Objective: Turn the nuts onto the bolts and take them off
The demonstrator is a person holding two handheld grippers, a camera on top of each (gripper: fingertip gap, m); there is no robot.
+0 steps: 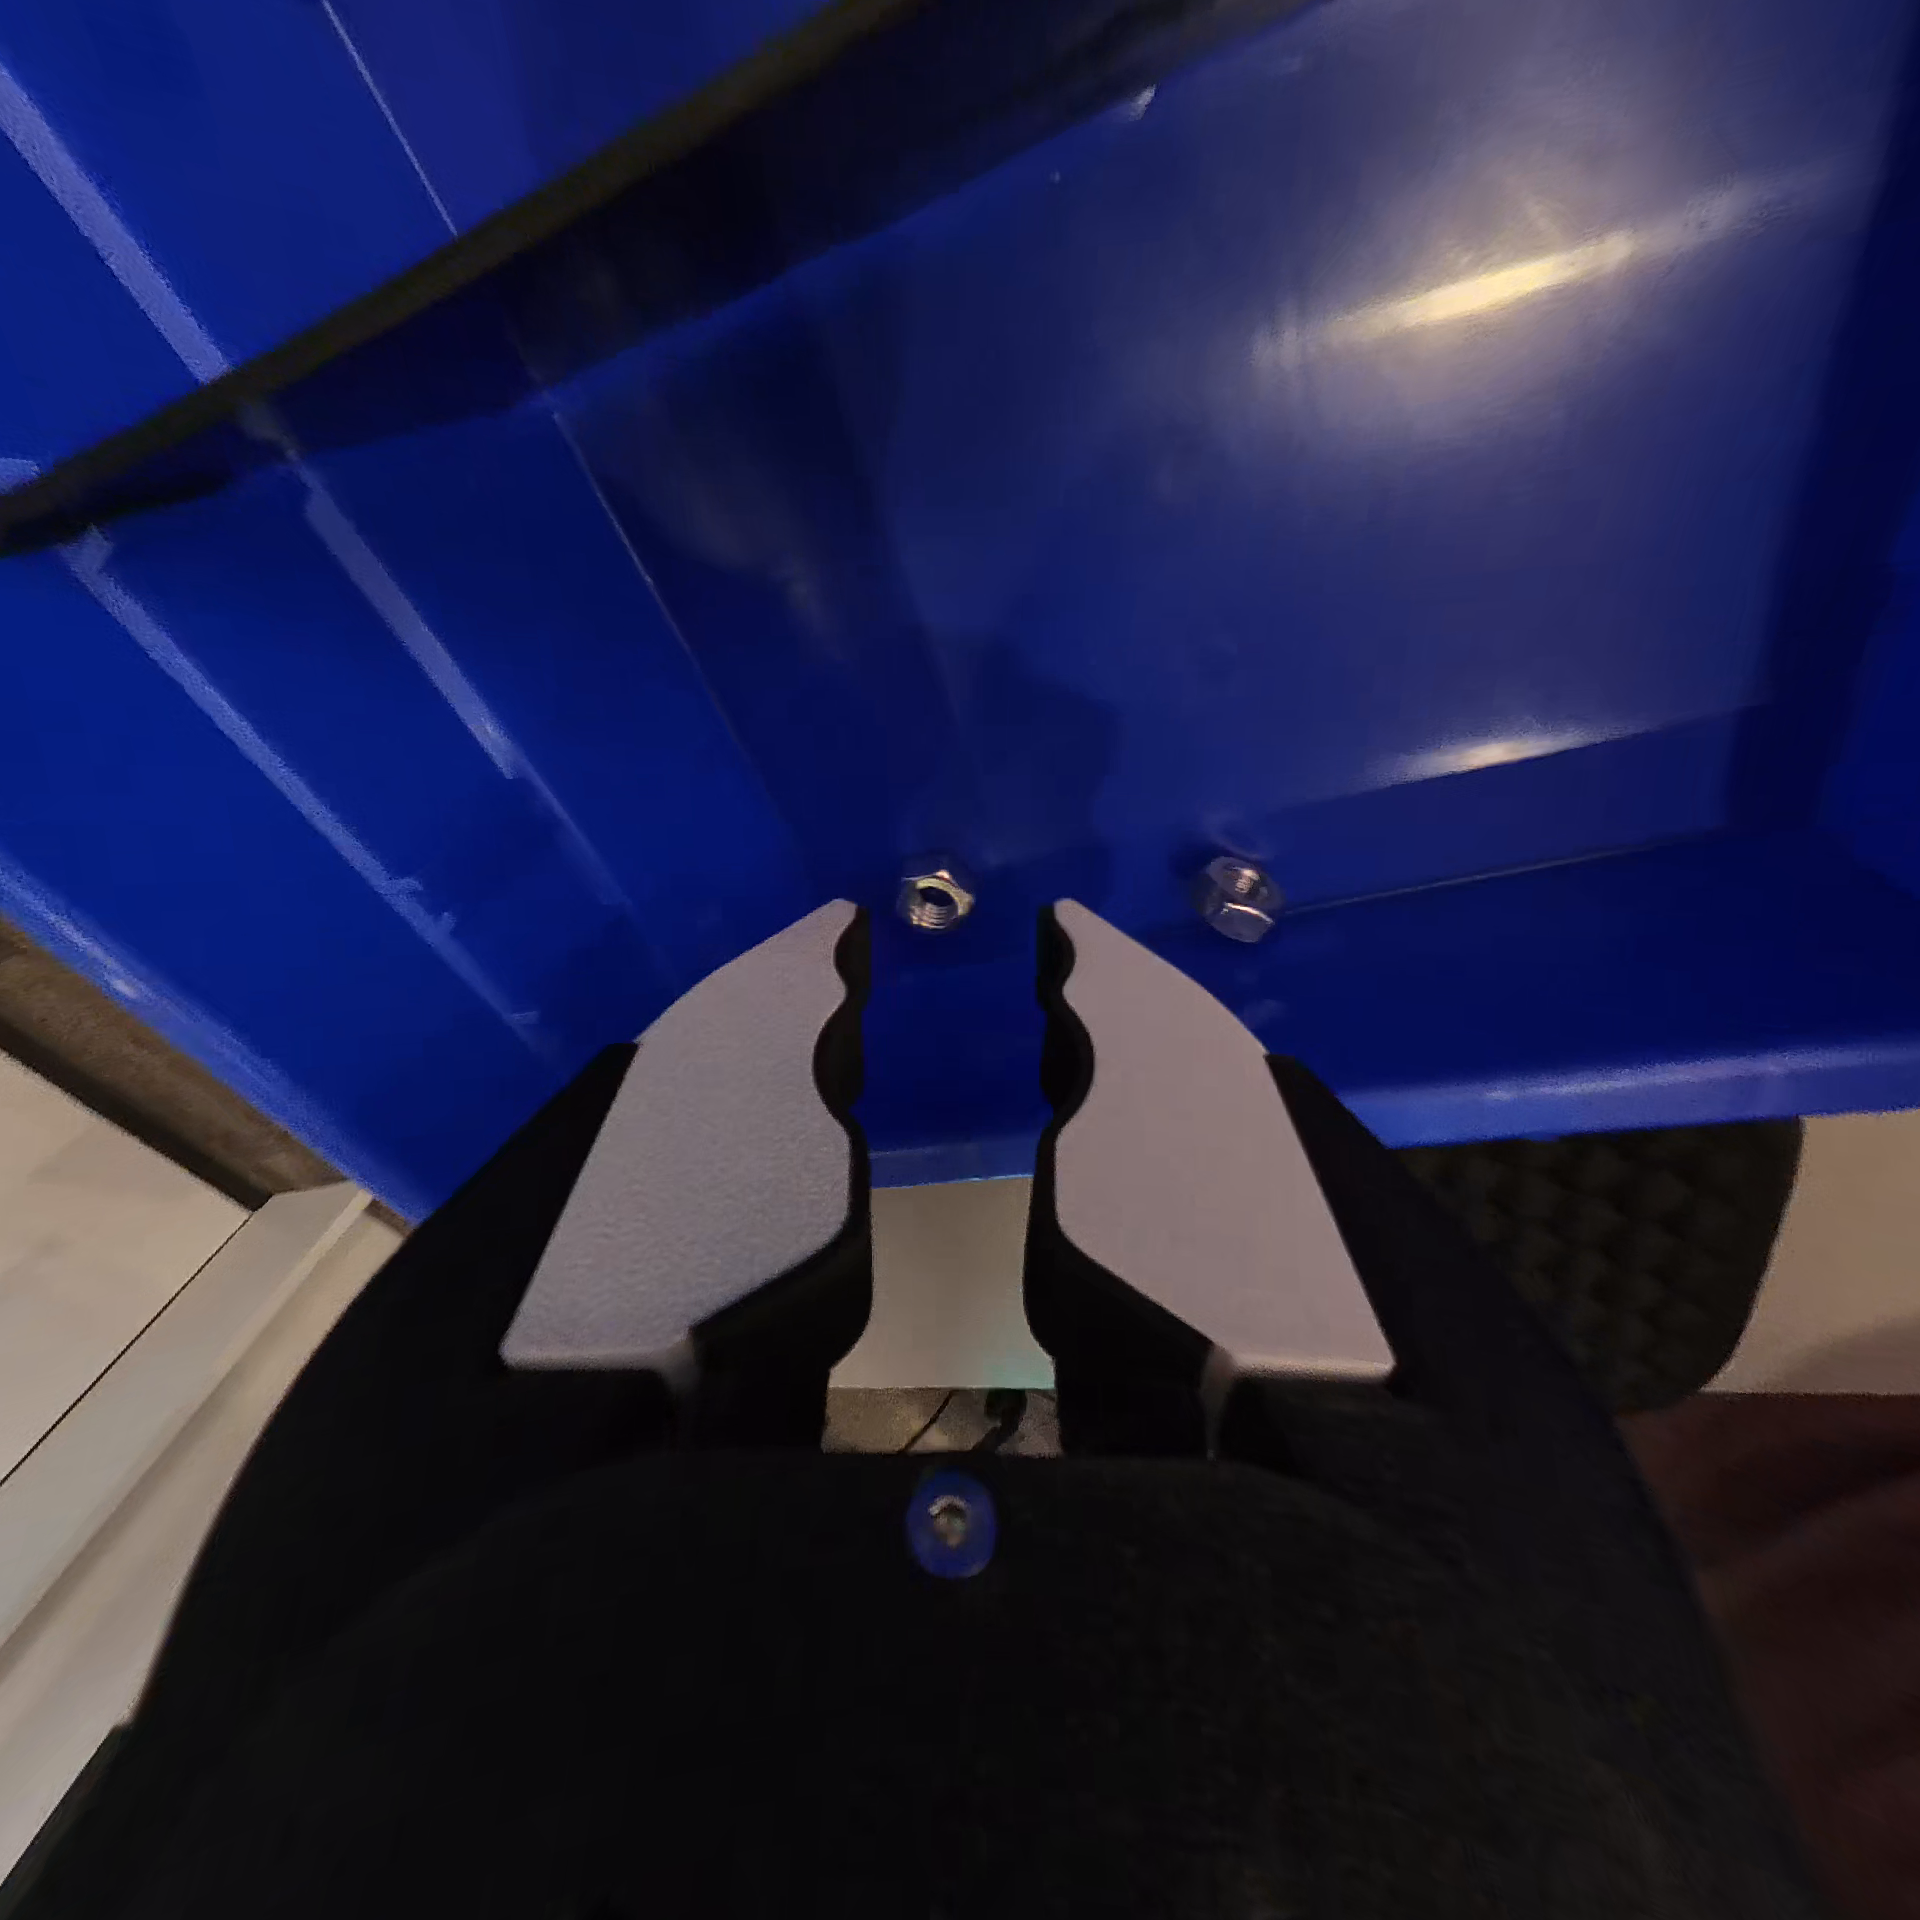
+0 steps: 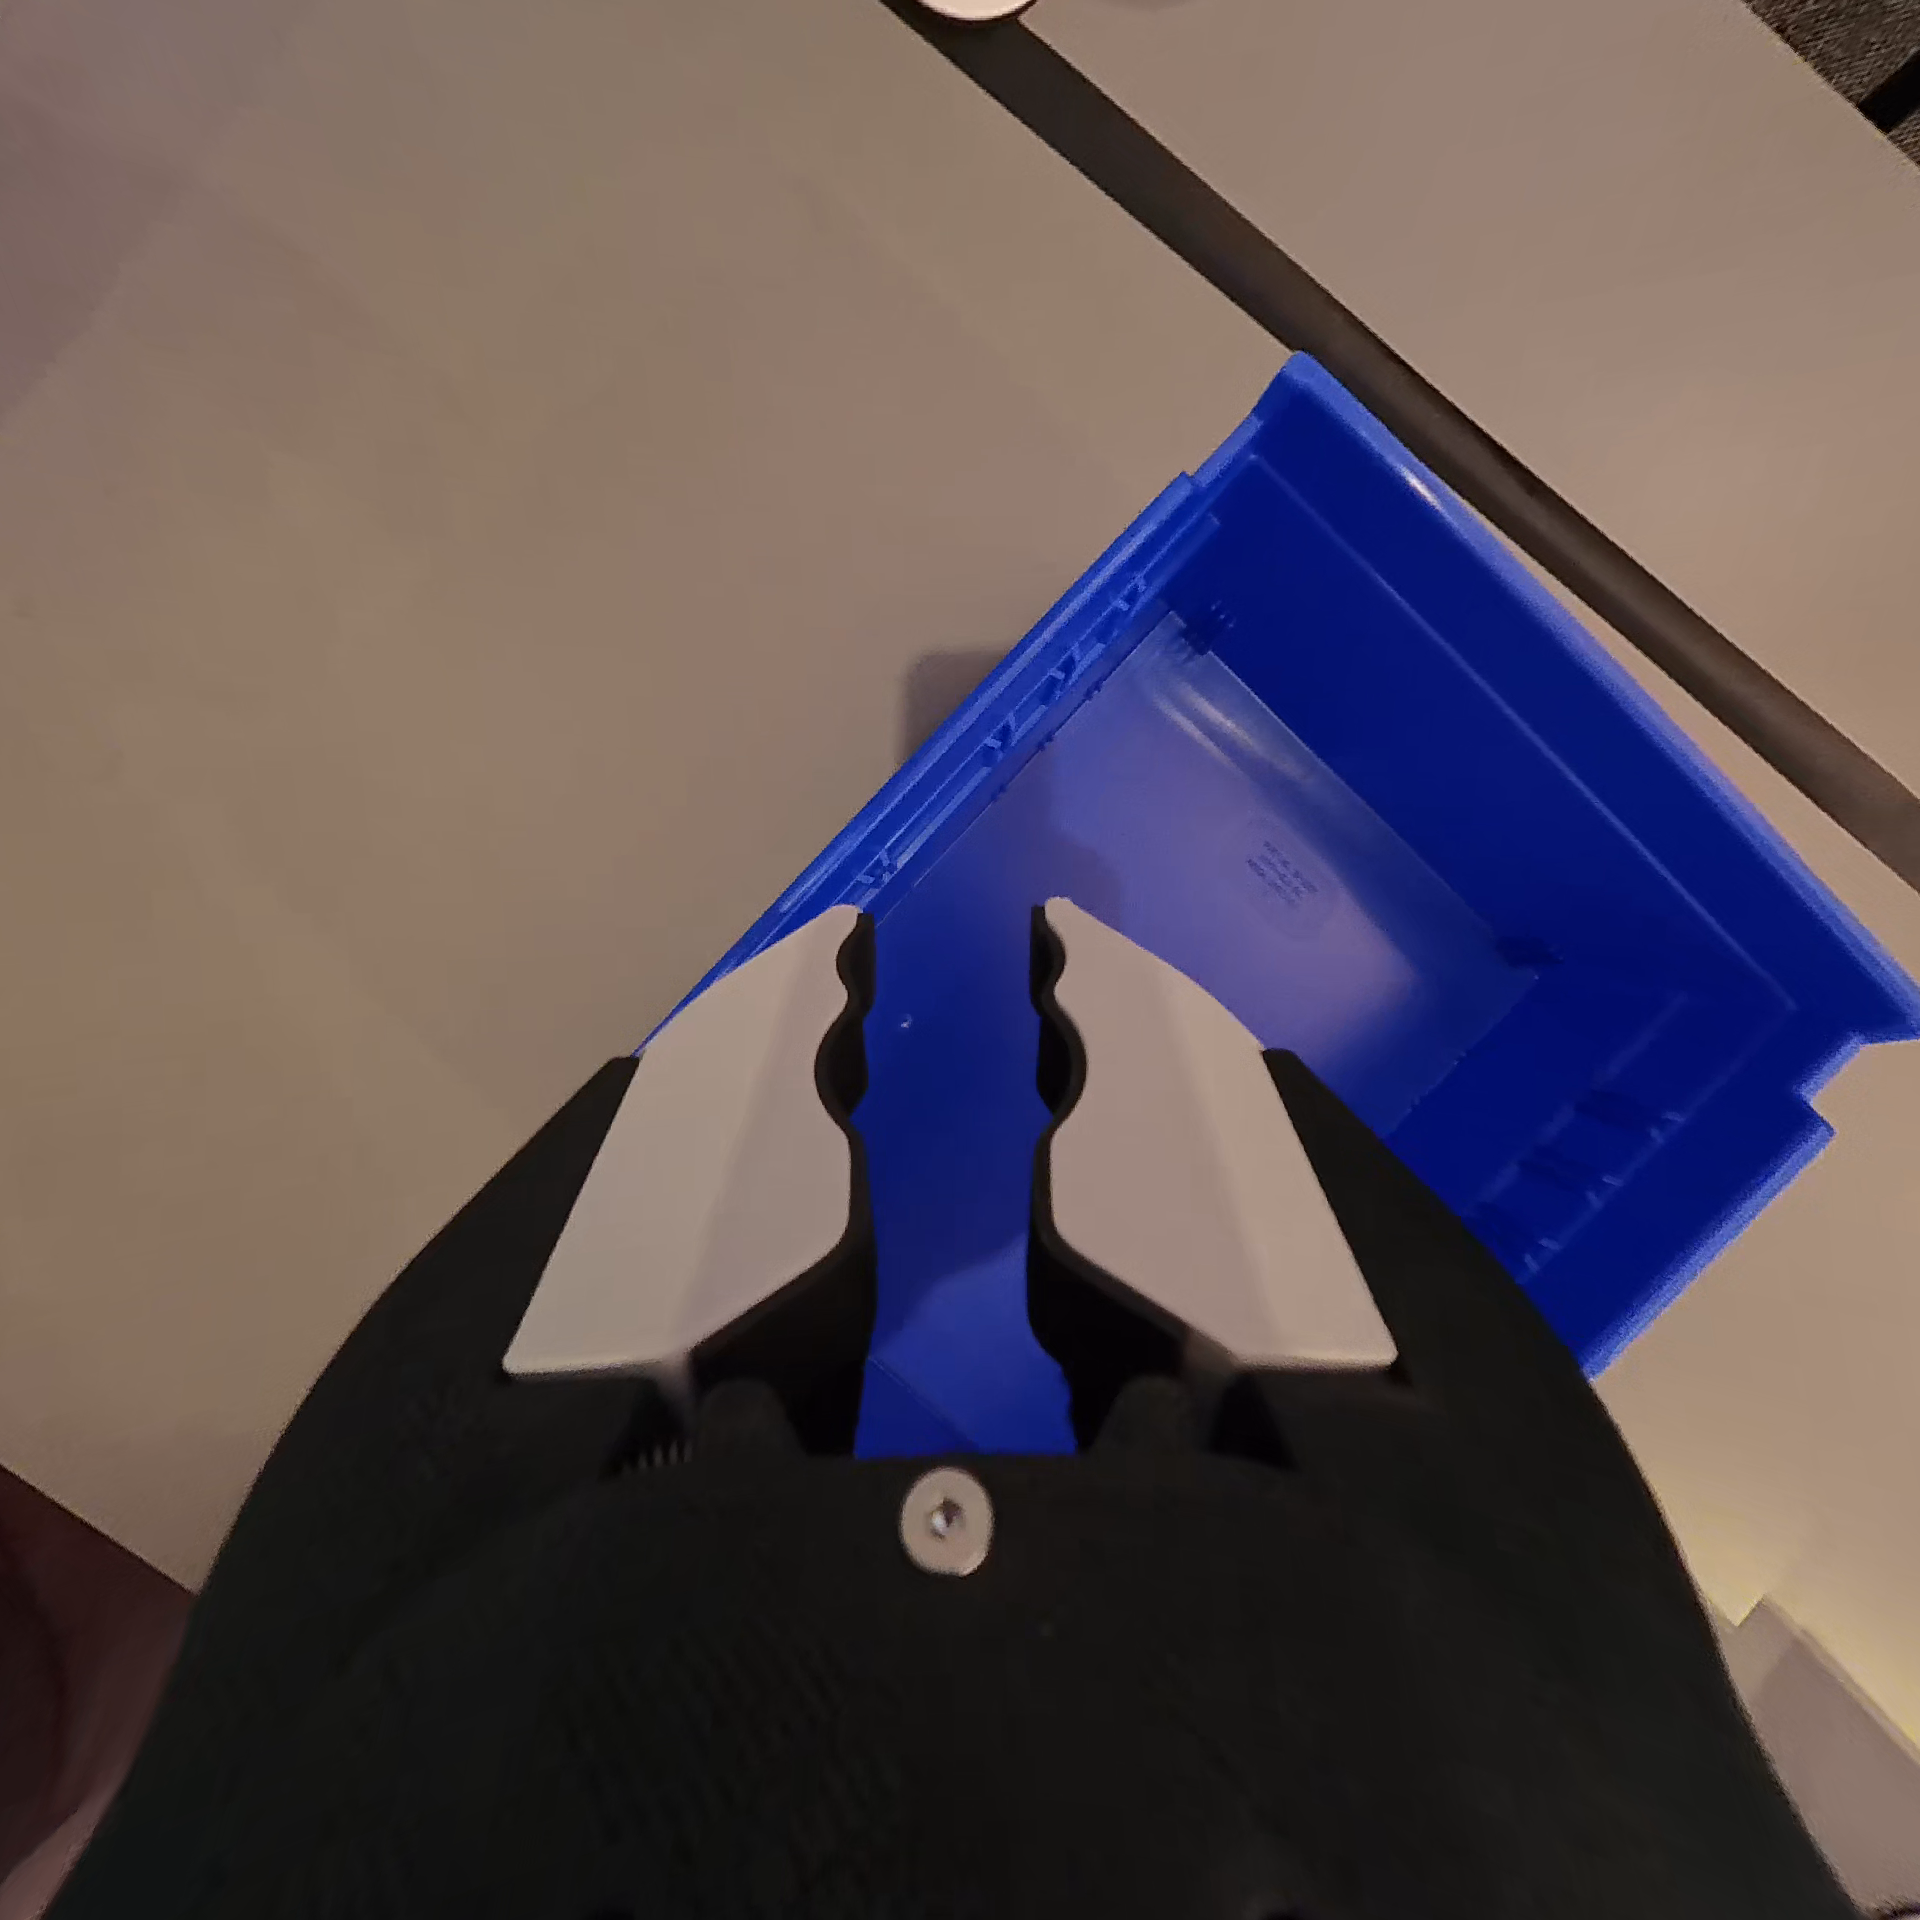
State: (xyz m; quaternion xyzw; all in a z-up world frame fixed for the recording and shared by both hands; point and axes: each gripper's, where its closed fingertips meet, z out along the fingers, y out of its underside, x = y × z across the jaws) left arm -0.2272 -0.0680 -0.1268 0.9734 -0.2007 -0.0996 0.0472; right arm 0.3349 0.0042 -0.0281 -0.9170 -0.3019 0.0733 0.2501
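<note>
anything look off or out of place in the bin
Nothing looks damaged or spilled. Only nuts show: one lies loose just ahead of the open left gripper, another to its right, in the blue bin. No bolts are in view.

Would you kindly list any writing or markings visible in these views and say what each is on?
Blue bin: small moulded lettering on its floor, too small and blurred to read.
Left wrist view: no writing on the bin or the two nuts.
</note>
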